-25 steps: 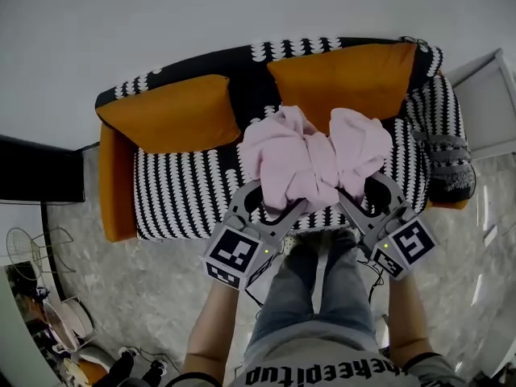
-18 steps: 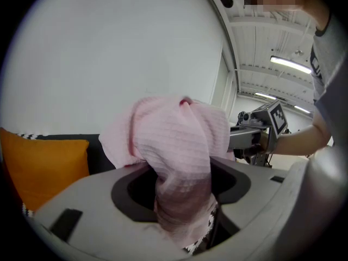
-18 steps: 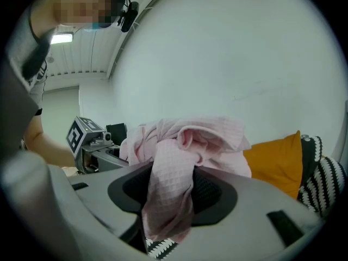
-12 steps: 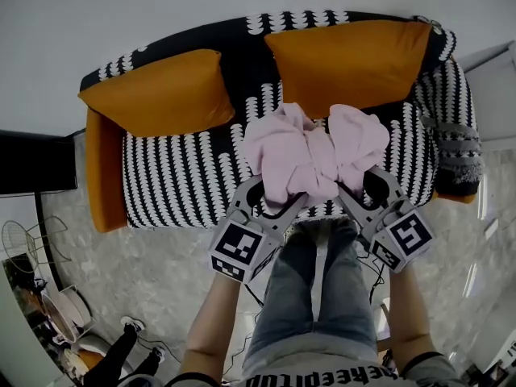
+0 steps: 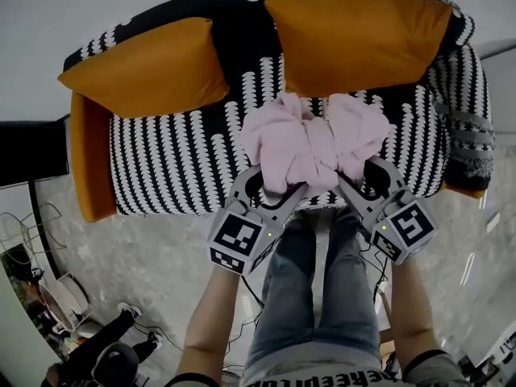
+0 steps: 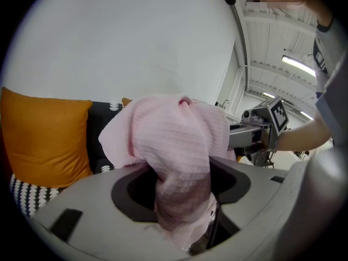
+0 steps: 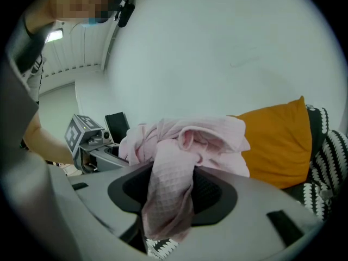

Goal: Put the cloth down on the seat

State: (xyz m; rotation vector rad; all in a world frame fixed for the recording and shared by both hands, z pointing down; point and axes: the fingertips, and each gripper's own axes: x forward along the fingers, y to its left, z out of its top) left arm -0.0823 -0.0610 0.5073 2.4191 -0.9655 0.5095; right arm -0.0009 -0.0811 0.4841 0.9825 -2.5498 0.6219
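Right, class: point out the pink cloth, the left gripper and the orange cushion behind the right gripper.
pink cloth (image 5: 313, 145): head view, middle of the bunch.
left gripper (image 5: 272, 193): head view, between its jaws.
orange cushion (image 5: 359, 43): head view, its centre.

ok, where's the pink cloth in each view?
Head view: pink cloth at centre, bunched between left gripper and right gripper, over the sofa seat.
Left gripper view: centre, clamped in the jaws.
Right gripper view: centre, clamped in the jaws.
Landmark: orange cushions. The left cushion shows in the left gripper view, the right cushion in the right gripper view.
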